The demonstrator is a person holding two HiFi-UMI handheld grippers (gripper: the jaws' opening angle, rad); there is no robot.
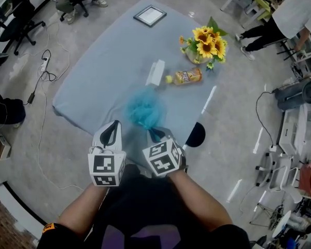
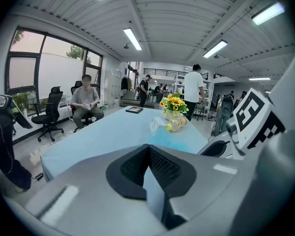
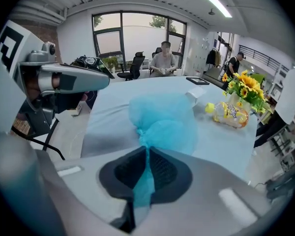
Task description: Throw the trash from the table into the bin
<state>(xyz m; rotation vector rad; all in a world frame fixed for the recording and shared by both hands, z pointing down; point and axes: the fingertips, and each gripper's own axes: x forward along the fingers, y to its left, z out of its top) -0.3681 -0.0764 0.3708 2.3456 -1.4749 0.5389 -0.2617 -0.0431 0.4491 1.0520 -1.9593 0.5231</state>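
A blue mesh puff lies near the front edge of the light blue table. My right gripper is shut on the puff's tail end. In the right gripper view the puff bulges just past the closed jaws of my right gripper. My left gripper hovers beside it at the table's edge, shut with nothing held, and in its own view the left gripper shows its pads meeting. A plastic bottle with a yellow cap lies further back. A dark round bin stands by the table's near right edge.
A white box lies next to the bottle. A vase of sunflowers stands behind them and a picture frame lies at the far end. People sit and stand around the room; cables run across the floor on the left.
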